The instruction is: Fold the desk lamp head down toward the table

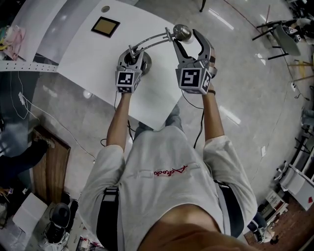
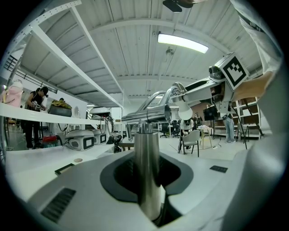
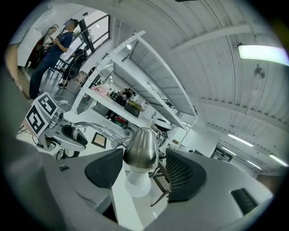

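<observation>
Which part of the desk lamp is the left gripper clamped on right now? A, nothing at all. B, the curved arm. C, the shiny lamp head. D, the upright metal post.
D: the left gripper view shows the jaws of the left gripper shut on the upright metal post, which stands pinched between them.

Brown square pad [image 1: 105,26] w/ dark border lies flat, small round disc [image 1: 105,9] near it. Wooden panel [image 1: 50,164] at left on glossy grey floor [image 1: 255,98]. Ceiling strip light [image 2: 183,43] lit; white chair [image 2: 193,137] in bkgd.
</observation>
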`<state>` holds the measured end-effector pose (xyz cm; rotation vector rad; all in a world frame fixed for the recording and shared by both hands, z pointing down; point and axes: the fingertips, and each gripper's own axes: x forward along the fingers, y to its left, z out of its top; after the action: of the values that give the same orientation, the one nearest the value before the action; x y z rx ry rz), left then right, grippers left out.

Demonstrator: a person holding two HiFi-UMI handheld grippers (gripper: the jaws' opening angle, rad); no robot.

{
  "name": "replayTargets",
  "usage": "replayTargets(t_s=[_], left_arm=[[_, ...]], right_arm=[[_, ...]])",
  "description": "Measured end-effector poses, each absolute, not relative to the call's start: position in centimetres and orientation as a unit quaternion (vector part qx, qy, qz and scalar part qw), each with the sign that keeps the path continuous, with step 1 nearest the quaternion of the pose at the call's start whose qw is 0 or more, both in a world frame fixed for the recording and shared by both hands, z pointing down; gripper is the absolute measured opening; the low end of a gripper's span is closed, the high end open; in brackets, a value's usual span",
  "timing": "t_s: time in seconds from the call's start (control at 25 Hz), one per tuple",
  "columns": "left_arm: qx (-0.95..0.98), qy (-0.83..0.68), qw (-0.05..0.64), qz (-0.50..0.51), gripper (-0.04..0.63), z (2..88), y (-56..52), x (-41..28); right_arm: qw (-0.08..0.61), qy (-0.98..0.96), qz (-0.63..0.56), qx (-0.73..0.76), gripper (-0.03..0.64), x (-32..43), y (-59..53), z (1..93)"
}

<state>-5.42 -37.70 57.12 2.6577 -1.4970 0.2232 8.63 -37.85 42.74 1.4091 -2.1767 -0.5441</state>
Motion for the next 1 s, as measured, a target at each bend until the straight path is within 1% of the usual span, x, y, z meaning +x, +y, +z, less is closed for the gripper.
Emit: replayTargets(t_s=[0.2,0.28,0.64,1.0], left_arm=[[0.869,-0.487,0.041,0.071,0.112,57.1,-37.7,-5.4],[0.87,-0.487,0.042,0.072,0.112,57.0,-37.7,-5.3],[0.869,-0.487,0.045,0.066,0.112,57.1,-37.9,-5.4],[0.87,-0.486,0.045,0.067,0.112,57.2,-38.1,-5.8]], right_arm=[[0.269,-0.803,-0.202,0.492,0.287,8.1,-38.6,43.1],[0.273,-0.8,-0.21,0.49,0.275,8.0,-38.6,43.0],[0.255,-0.806,-0.192,0.498,0.273,8.1,-38.8,43.4],[0.218,-0.82,-0.125,0.514,0.273,9.1,-39.3,46.7]])
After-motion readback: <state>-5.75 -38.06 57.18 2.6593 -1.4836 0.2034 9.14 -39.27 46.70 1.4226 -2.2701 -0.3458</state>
